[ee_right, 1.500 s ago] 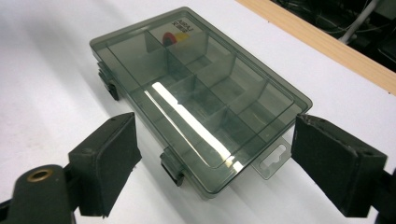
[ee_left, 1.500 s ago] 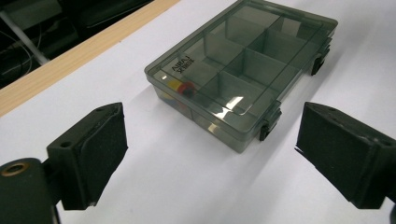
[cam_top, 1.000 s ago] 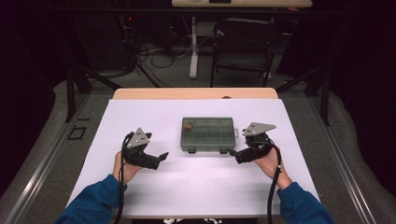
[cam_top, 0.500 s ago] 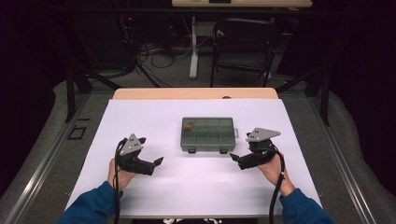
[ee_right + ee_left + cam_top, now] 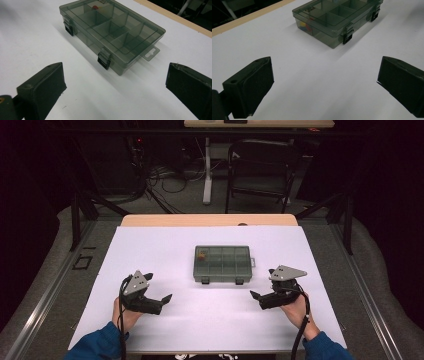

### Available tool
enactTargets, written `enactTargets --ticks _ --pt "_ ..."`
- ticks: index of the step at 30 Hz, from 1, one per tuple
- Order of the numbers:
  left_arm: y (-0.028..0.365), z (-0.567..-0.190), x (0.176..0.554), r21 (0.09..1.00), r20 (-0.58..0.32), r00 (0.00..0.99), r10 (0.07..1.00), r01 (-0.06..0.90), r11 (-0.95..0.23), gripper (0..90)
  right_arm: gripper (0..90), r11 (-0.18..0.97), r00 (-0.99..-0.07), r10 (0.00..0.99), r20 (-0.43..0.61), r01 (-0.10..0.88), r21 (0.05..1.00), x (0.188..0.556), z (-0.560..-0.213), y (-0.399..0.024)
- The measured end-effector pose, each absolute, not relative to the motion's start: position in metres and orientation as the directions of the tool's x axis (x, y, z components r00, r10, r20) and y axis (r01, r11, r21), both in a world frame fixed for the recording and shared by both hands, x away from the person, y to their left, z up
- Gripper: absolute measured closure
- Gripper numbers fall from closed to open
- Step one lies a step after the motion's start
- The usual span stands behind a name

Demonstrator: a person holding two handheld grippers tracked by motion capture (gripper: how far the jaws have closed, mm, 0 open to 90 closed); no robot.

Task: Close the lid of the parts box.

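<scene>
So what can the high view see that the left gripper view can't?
The high view alone takes in both hands, the left gripper and right gripper apart with open jaws, the whole white table, and a chair and cables on the floor behind. The left gripper view alone gives a close look at the colourful bits in an end compartment and the black latches snapped shut. Both share the smoky organizer box, lid closed, with nothing touching it.
</scene>
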State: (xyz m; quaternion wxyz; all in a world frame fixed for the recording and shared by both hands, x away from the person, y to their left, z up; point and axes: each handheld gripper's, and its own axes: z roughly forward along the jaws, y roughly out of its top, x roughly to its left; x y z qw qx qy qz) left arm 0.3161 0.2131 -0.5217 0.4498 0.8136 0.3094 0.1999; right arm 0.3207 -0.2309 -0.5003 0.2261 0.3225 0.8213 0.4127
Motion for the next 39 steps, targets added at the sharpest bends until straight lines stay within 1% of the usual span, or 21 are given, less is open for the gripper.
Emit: enactTargets --ticks 7,20,28,34,39 --pt "0.22 -0.528 0.308 0.857 0.036 0.724 0.689 0.333 -0.394 0.1 1.3 0.448 -0.685 0.721 -0.104 0.346 0.824 0.313 -0.506 -0.232" --pt "0.232 -0.542 0.29 0.862 0.02 0.709 0.705 0.345 -0.372 0.0 0.8 0.425 -0.669 0.734 -0.114 0.323 0.845 0.293 -0.512 -0.238" --pt "0.234 -0.547 0.28 0.867 0.034 0.7 0.714 0.335 -0.369 0.0 0.6 0.4 -0.652 0.751 -0.106 0.321 0.859 0.278 -0.525 -0.246" --pt "0.234 -0.551 0.271 0.872 0.035 0.698 0.716 0.328 -0.363 0.0 0.5 0.386 -0.647 0.755 -0.109 0.304 0.871 0.268 -0.533 -0.25" --pt "0.234 -0.553 0.266 0.876 0.061 0.694 0.717 0.307 -0.373 0.0 0.2 0.381 -0.636 0.76 -0.133 0.271 0.884 0.259 -0.536 -0.253"
